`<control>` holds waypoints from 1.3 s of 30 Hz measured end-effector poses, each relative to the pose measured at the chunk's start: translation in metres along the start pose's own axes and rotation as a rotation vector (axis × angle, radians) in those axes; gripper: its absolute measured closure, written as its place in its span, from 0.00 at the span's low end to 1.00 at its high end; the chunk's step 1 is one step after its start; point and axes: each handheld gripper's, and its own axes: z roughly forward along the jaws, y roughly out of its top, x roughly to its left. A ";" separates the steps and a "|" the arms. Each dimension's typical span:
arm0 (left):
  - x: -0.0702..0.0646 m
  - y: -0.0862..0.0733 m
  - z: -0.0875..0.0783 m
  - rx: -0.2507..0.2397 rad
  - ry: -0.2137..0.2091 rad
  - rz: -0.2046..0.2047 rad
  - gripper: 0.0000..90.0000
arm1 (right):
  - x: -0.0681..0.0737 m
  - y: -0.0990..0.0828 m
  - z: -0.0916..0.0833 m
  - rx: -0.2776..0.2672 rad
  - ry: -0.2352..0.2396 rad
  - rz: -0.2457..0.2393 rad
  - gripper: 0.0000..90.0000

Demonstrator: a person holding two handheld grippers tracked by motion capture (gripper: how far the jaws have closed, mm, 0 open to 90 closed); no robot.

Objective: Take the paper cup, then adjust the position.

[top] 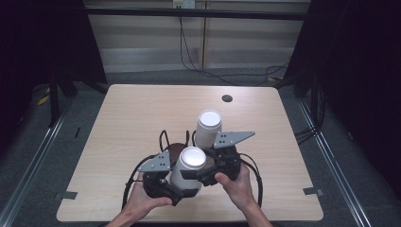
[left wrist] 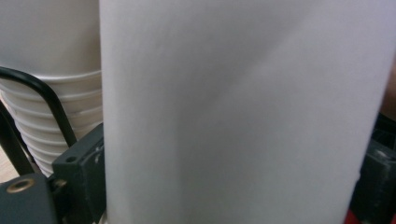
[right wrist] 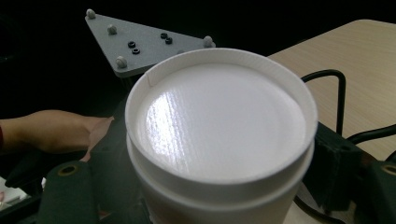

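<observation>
Desk (top: pixel 123 113), a pale wood-grain rectangle with rounded corners and a small dark grommet hole (top: pixel 227 98) near its far edge, carries everything in play. Largest upon it is the taller stack of white paper cups (top: pixel 208 127), standing upright and bottom-up behind the hands; its ribbed nested rims show at the left of the left gripper view (left wrist: pixel 51 116). In front of it stands the single white paper cup (top: pixel 190 165), likewise inverted, its long axis vertical, its glossy recessed base facing up in the right gripper view (right wrist: pixel 219 121). This cup sits between both tools. The left hand-held gripper (top: pixel 177 189) has the cup wall directly ahead, between its jaws; they stand partly spread, and whether the pads press I cannot tell. The right hand-held gripper (top: pixel 201 175) reaches in from the other side, its jaws flanking the cup just below the base; whether it clamps is also unclear. Both hands are equally near, so the next move likely lifts the cup straight upward.
</observation>
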 end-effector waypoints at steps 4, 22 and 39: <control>0.000 0.000 -0.001 -0.006 0.005 0.005 0.11 | -0.001 -0.001 0.000 0.000 0.001 0.002 0.27; 0.011 -0.001 -0.012 0.084 -0.027 -0.044 0.16 | -0.006 -0.002 0.005 0.017 -0.004 0.030 0.16; 0.017 0.002 -0.017 0.199 0.006 -0.060 0.16 | -0.011 -0.007 -0.014 0.061 -0.010 0.023 0.16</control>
